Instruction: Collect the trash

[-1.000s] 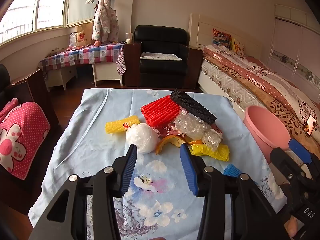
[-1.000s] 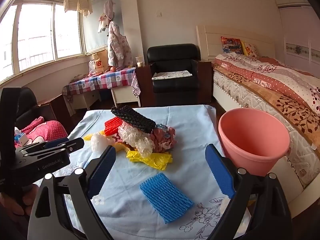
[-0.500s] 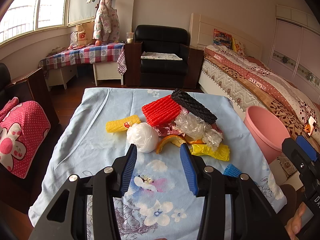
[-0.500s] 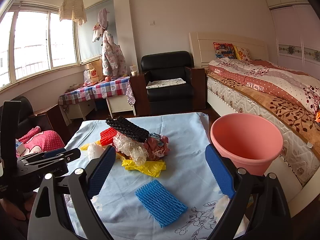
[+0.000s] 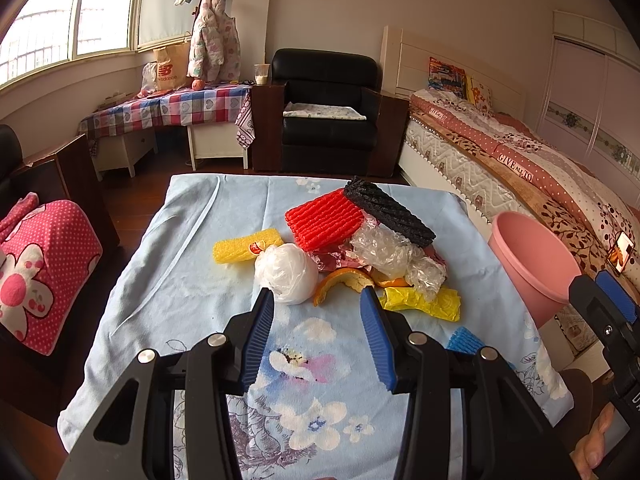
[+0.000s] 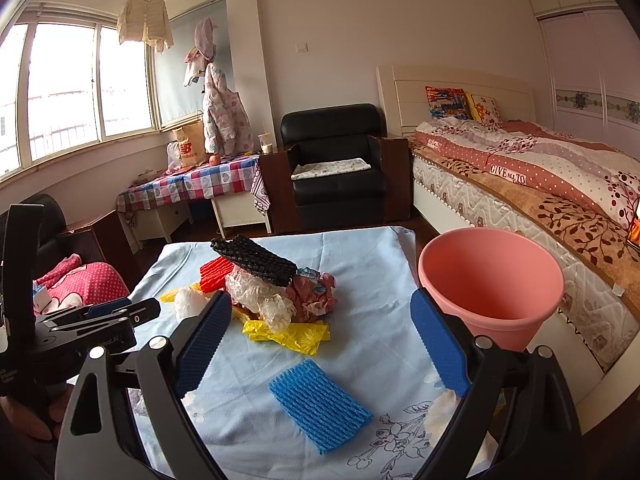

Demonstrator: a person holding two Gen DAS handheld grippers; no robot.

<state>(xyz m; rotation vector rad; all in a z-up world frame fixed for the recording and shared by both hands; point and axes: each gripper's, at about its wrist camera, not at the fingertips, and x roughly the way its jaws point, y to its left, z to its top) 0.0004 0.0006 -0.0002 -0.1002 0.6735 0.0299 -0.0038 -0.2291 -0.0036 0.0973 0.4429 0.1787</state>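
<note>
Both our grippers, left (image 5: pixel 317 312) and right (image 6: pixel 320 324), hang with fingers released above the table (image 5: pixel 192 280); the trash heap (image 5: pixel 360 236) half hides the peel (image 5: pixel 340 280), with the bucket (image 6: pixel 490 280) beside.

Cloth-covered table (image 5: pixel 192 280) under trash pile (image 5: pixel 360 240)

The table held five foam nets (image 5: pixel 326 220), two plastic wads (image 5: pixel 286 268), one peel (image 5: pixel 340 282), one bucket (image 6: pixel 490 280).
</note>
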